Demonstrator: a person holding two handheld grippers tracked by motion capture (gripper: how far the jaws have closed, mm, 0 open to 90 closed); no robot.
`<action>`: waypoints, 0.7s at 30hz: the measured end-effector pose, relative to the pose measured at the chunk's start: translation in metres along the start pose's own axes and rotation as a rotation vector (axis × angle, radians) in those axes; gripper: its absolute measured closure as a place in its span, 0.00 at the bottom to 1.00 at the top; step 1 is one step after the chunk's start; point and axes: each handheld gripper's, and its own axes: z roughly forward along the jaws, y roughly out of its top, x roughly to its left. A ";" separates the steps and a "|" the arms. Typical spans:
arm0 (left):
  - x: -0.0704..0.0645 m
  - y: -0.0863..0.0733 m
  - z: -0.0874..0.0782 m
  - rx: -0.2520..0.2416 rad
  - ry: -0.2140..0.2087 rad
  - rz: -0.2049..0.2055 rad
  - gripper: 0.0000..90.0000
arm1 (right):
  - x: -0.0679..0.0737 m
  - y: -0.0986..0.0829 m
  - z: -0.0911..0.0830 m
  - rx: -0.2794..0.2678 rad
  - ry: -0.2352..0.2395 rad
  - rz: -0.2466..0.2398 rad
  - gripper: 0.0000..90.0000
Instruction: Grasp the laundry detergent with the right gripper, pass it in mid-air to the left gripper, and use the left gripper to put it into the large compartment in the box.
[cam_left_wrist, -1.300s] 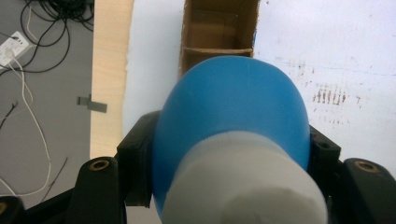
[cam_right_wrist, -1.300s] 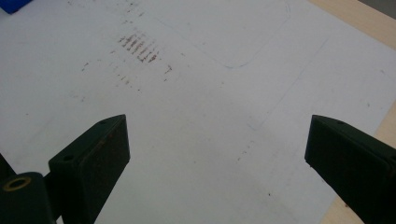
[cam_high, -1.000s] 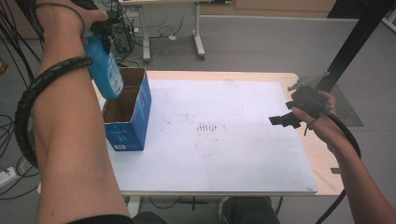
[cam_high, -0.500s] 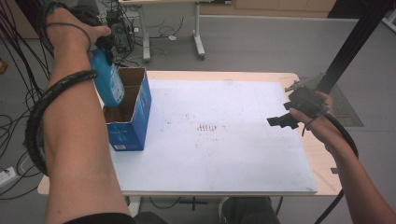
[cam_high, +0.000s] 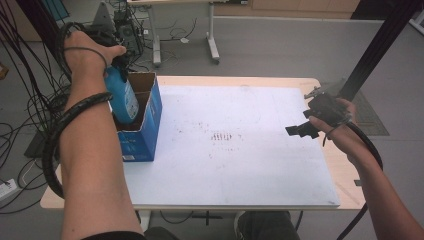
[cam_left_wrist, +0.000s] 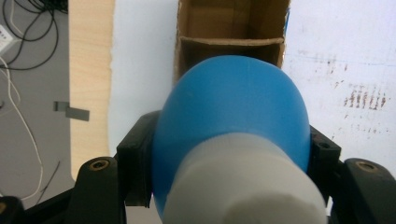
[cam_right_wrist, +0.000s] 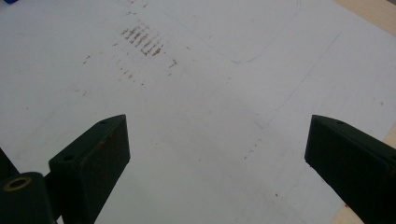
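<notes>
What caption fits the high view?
Left gripper lowers a blue bottle into the cardboard box; right gripper waits open.

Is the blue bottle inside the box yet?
Partly in. The blue bottle, clamped in the left gripper, has its lower end below the rim of the open cardboard box, while its upper part sticks out above.

Open white counter (cam_high: 240, 165) across middle and right, free for passing. At far left, open blue box (cam_high: 145, 125) blocking, bottle (cam_high: 122, 97) already inside opening.
</notes>
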 end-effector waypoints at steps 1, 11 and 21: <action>0.000 0.000 0.004 0.004 0.001 0.001 0.40 | 0.000 0.000 0.000 0.001 0.000 0.000 0.07; 0.001 -0.005 0.040 0.025 0.004 0.007 0.41 | 0.002 -0.001 0.001 0.011 -0.008 -0.006 0.08; -0.001 -0.009 0.069 0.014 0.010 0.014 0.41 | 0.005 0.001 0.004 0.024 -0.012 -0.016 0.08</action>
